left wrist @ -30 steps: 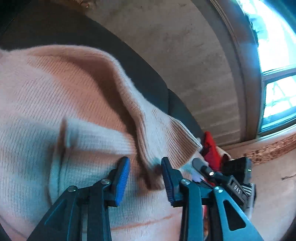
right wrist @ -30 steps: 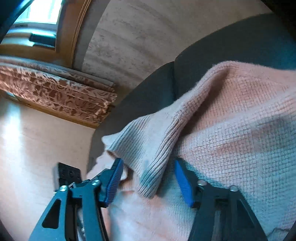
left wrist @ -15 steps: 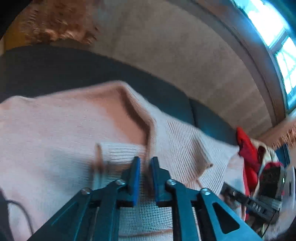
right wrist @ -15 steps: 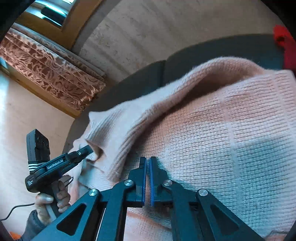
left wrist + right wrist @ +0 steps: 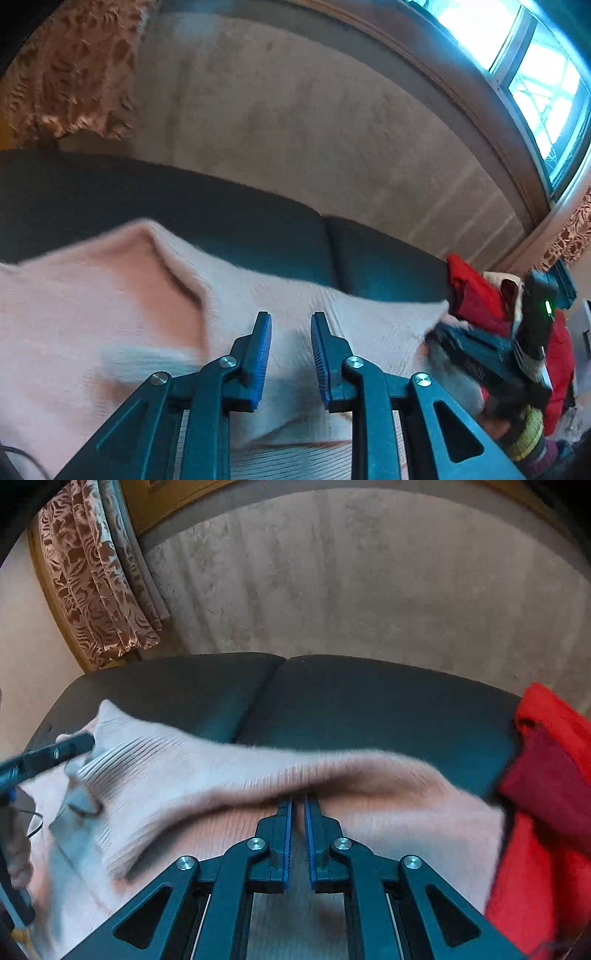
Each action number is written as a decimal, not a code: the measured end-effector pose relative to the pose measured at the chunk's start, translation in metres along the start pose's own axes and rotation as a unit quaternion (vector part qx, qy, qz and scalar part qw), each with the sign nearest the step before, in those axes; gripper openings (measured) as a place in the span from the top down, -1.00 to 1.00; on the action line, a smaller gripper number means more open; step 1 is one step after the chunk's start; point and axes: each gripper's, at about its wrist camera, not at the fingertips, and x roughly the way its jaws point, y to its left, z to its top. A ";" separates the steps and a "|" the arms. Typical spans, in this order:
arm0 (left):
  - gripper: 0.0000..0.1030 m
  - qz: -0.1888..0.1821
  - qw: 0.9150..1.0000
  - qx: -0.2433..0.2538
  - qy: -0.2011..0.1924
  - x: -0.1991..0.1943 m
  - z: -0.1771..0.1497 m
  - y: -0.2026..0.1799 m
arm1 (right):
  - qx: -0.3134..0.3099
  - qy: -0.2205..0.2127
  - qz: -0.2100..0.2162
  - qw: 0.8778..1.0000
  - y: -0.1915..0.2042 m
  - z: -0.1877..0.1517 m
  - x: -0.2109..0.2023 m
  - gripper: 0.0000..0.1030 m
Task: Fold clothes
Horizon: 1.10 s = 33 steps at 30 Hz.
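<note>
A pale pink knitted sweater point(image 5: 92, 295) lies on a dark sofa, with one ribbed-cuff sleeve folded across its body; it also shows in the right wrist view point(image 5: 221, 775). My left gripper point(image 5: 291, 325) hovers just above the sleeve with its blue pads partly apart and nothing between them. My right gripper point(image 5: 297, 805) has its pads almost together, with only a narrow gap, right at the folded sleeve's edge; I cannot see cloth between them.
The dark sofa seat point(image 5: 332, 701) has a centre seam and a beige wall behind it. A pile of red clothes point(image 5: 546, 775) lies to the right, also in the left wrist view point(image 5: 476, 295). Patterned curtains point(image 5: 96, 583) hang at the left. The other gripper point(image 5: 517, 350) shows at right.
Both grippers closed on the sleeve half a second ago and have since lifted and pulled back. The left one has opened partway; the right one stays nearly closed. The sleeve now lies flatter.
</note>
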 end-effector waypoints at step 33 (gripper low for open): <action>0.24 -0.088 0.974 -0.207 -0.001 -0.019 0.029 0.118 | -0.078 -0.034 0.025 0.996 0.086 -0.032 0.017 0.27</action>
